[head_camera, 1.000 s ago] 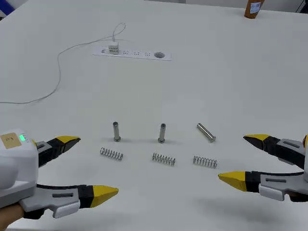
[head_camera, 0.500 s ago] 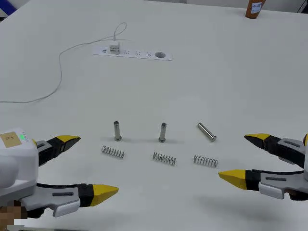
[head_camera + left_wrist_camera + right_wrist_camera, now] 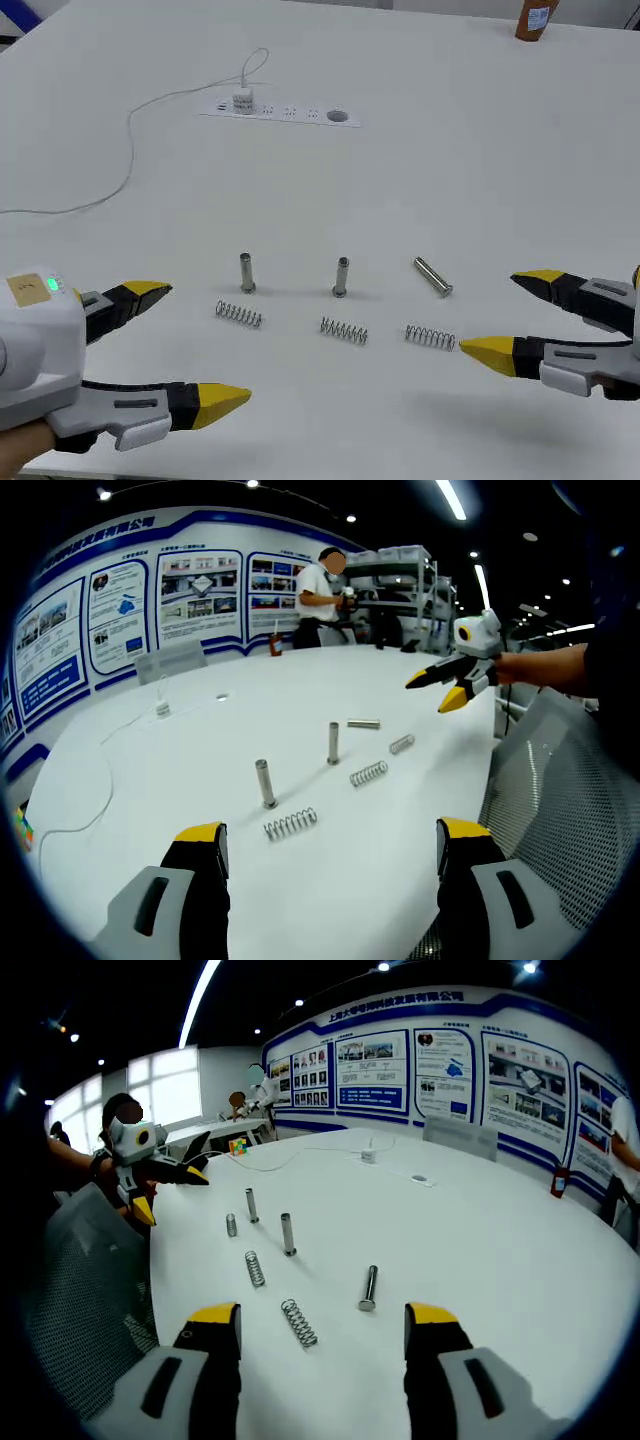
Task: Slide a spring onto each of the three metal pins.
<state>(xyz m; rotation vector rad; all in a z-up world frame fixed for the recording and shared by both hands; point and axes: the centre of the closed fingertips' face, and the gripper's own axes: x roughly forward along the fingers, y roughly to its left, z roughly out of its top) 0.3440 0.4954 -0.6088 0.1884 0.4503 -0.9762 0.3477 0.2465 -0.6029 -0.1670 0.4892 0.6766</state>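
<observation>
Right gripper [image 3: 488, 311] nearer spring [image 3: 430, 338], jaws wide.

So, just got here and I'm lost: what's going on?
A person holds the left gripper and right gripper, both open and empty, over a white table. The left pin and middle pin stand upright; the right pin lies flat. Three springs lie loose in front, none on a pin yet.

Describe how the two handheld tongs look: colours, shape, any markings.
The left tongs and right tongs each have two long pointed jaws with yellow tips, black middles and grey-and-white bases. The left tongs carry a white housing with a lit green light and a tan sticker. The arm holding the right tongs wears a dark sleeve.
</observation>
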